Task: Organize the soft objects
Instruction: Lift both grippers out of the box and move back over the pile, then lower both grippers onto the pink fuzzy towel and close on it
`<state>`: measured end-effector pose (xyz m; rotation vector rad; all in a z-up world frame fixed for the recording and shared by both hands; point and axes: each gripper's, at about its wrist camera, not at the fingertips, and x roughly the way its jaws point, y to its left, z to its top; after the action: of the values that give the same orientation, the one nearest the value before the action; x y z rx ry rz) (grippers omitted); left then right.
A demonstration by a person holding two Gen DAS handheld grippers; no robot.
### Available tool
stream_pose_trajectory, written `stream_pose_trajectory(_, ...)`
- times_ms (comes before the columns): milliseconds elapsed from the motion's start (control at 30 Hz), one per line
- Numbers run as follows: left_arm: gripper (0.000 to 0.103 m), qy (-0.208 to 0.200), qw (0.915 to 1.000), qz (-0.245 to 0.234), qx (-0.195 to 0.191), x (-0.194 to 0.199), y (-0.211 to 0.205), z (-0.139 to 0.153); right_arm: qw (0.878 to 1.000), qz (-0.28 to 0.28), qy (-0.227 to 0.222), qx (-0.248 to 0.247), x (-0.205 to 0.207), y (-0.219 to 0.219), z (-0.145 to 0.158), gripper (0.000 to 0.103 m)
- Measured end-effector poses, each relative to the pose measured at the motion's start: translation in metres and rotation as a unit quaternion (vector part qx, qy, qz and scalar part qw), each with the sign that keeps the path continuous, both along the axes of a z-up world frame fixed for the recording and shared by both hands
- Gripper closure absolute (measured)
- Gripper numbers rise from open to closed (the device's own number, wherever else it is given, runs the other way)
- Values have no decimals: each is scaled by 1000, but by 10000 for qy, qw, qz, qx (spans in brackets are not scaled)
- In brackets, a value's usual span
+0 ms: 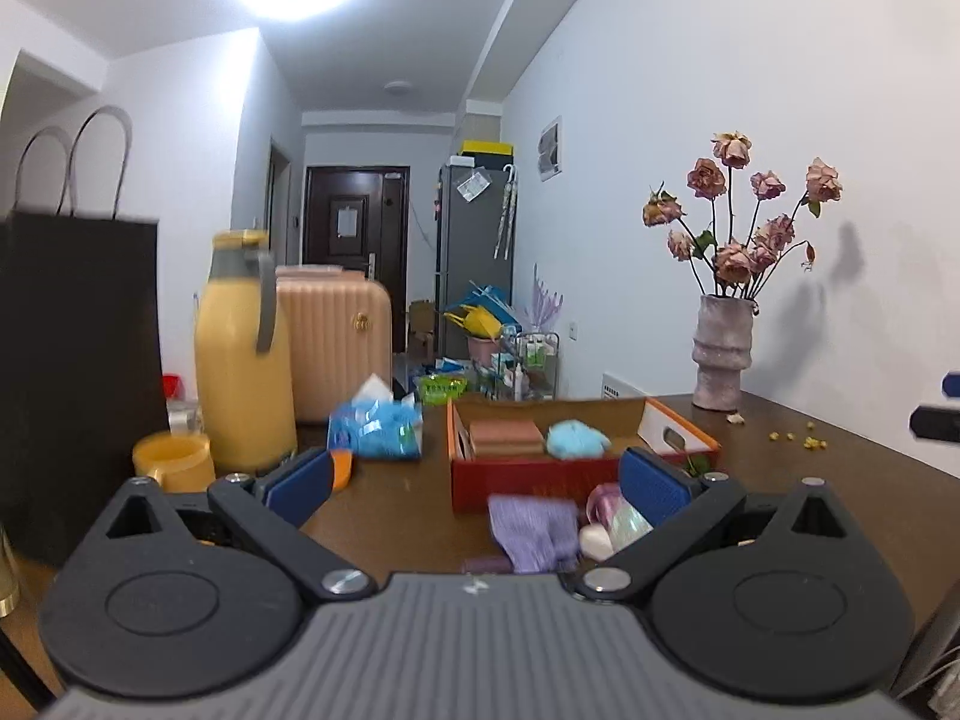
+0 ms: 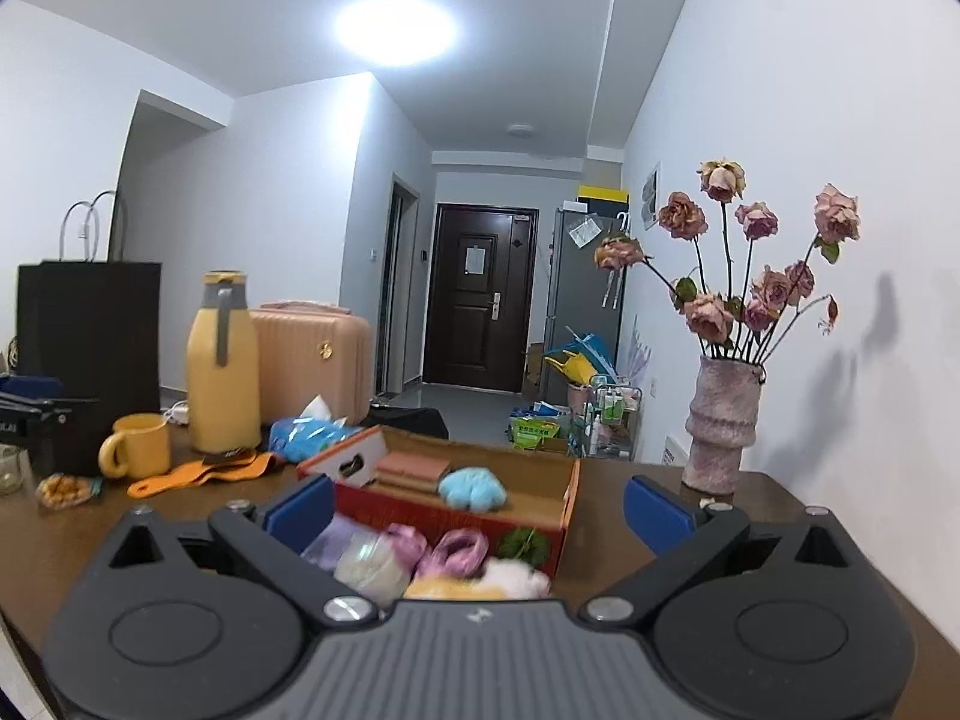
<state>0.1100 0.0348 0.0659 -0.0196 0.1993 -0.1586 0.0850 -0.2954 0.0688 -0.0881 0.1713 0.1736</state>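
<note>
An orange cardboard box (image 1: pixel 540 471) (image 2: pixel 567 504) sits on the brown table, holding a blue plush paw (image 1: pixel 575 438) (image 2: pixel 472 489) and brown sponges (image 1: pixel 505 437) (image 2: pixel 414 468). In front of it lie a purple cloth (image 1: pixel 534 531), pink and pale soft bundles (image 2: pixel 459 549) and a white-and-yellow plush (image 2: pixel 516 579). My left gripper (image 1: pixel 474 483) is open and empty, just before the box and above the cloth. My right gripper (image 2: pixel 480 510) is open and empty, above the soft pile.
A yellow flask (image 1: pixel 243 354) (image 2: pixel 222 363), yellow mug (image 1: pixel 174 459) (image 2: pixel 137 444), black paper bag (image 1: pixel 72 360) and blue tissue pack (image 1: pixel 378 423) (image 2: pixel 312 432) stand left. A vase of dried roses (image 1: pixel 720 354) (image 2: pixel 723 420) stands right by the wall.
</note>
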Motion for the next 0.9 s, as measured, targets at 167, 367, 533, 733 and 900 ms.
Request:
stream_pose_trajectory(167, 0, 152, 9999, 3, 50, -25, -7, -29, 9998, -121, -159, -38, -30, 12, -36, 0)
stream_pose_trajectory(367, 0, 520, 9986, -108, 74, -13, -20, -41, 9994, -208, 112, 251, -29, 4, -58, 0)
stream_pose_trajectory(533, 0, 709, 9971, -261, 65, 6, -30, -47, 9988, -315, 328, 182, -12, 3, -69, 2)
stream_pose_trajectory(733, 0, 1137, 9894, -871, 220, 37, -70, -61, 9955, -280, 856, 290, 29, -9, -86, 15)
stream_pose_trajectory(900, 4, 1510, 9715, -1826, 69, 62, -114, -72, 9922, -147, 1145, 469, 79, -32, -92, 39)
